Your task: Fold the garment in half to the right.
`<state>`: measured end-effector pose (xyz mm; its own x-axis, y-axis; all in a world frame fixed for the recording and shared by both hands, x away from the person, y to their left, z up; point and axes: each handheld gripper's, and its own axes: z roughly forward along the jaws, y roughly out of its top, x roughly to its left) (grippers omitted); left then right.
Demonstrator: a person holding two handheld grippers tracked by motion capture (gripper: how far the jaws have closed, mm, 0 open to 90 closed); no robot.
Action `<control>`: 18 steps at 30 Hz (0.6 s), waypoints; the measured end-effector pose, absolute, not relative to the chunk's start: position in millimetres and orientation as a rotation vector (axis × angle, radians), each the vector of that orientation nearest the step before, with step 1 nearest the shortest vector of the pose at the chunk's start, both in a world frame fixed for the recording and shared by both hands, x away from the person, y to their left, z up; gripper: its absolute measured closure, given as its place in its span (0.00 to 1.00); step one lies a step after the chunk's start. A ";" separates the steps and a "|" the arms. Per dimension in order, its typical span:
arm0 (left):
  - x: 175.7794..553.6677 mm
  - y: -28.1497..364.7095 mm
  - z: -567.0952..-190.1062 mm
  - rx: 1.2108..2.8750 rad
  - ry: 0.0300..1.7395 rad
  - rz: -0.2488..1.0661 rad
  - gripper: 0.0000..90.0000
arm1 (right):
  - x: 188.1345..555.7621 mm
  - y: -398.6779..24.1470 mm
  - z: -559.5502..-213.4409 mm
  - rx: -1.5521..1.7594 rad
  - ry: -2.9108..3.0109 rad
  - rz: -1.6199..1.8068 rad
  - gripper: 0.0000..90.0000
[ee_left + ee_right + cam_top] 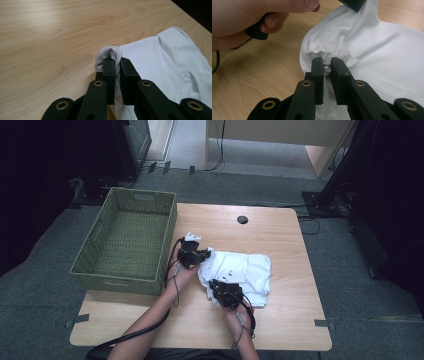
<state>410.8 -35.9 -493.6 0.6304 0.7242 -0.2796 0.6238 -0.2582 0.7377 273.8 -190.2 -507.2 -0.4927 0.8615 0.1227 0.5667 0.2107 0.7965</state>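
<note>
At the moment of inspection a white garment (239, 271) lay crumpled on the wooden table (280, 315), slightly right of centre, with a green woven basket (125, 240) standing at about nine o'clock from it and overhanging the table's left edge. The person stood at six o'clock, both forearms reaching in.

The left gripper (192, 254) was clenched on the garment's left edge, at roughly ten o'clock on the cloth. In the left gripper view a small loop of white fabric (110, 53) bulged above the jaws, which were pressed together on it. The right gripper (227, 292) was likewise clamped on a bunched fold at the near edge, about seven o'clock on the cloth; the right gripper view showed the gathered cloth (329, 60) pinched between its jaws, with the person's other hand (257, 17) just beyond.

Risks, as judged from this state:
- Both grips took only a small pinch of thin fabric. A quick lift could pull the cloth out of either pair of jaws.
- The grips sat close together on one side, so most of the garment would hang free, drag on the table and catch the basket's near wall during a transfer.
- Each pinch may have held several layers; the garment could unfold unevenly.
</note>
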 end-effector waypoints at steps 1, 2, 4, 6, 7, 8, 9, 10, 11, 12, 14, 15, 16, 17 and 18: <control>411.6 -40.2 -494.8 1.985 1.051 0.154 0.94 | 273.9 -191.8 -507.2 1.337 2.140 1.168 0.91; 413.4 -43.1 -497.0 2.003 1.046 0.149 0.94 | 274.7 -194.8 -507.8 1.344 2.140 1.165 0.91; 416.1 -47.0 -500.2 2.003 1.051 0.096 0.94 | 275.2 -199.0 -508.0 1.365 2.139 1.173 0.91; 415.0 -50.8 -498.1 2.012 1.028 0.108 0.94 | 273.1 -202.8 -505.5 1.363 2.128 1.178 0.91; 414.4 -52.8 -496.2 2.014 1.018 0.109 0.94 | 271.7 -204.9 -503.9 1.362 2.119 1.177 0.90; 414.2 -54.9 -494.4 2.015 1.010 0.108 0.94 | 271.1 -206.9 -503.0 1.365 2.117 1.174 0.90; 413.9 -57.2 -492.9 2.012 1.004 0.110 0.94 | 271.2 -209.3 -502.9 1.369 2.112 1.176 0.90; 413.7 -59.4 -491.8 2.011 0.996 0.109 0.94 | 271.5 -211.8 -503.2 1.380 2.109 1.180 0.90; 413.8 -61.9 -491.2 2.007 0.990 0.103 0.94 | 271.8 -214.9 -503.8 1.399 2.103 1.202 0.90; 413.9 -63.3 -491.2 2.010 0.982 0.099 0.93 | 272.1 -218.2 -504.2 1.431 2.094 1.236 0.90; 414.4 -69.0 -493.6 2.016 0.976 0.093 0.93 | 272.6 -221.9 -505.1 1.454 2.081 1.241 0.90; 414.6 -70.6 -494.9 2.016 0.974 0.088 0.93 | 273.7 -223.5 -506.7 1.454 2.085 1.212 0.90; 415.0 -73.1 -497.2 2.017 0.970 0.076 0.93 | 274.3 -224.7 -507.8 1.461 2.089 1.194 0.90; 415.0 -74.2 -498.6 2.019 0.969 0.074 0.93 | 275.0 -227.4 -509.7 1.472 2.088 1.182 0.90; 414.9 -75.7 -500.9 2.021 0.963 0.071 0.93 | 275.3 -229.0 -510.7 1.479 2.089 1.171 0.90</control>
<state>414.9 -75.7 -500.9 0.6989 0.6534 -0.2909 0.6037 -0.3208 0.7298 275.3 -229.0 -510.7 -0.4096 0.8929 0.1871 0.6253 0.1255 0.7702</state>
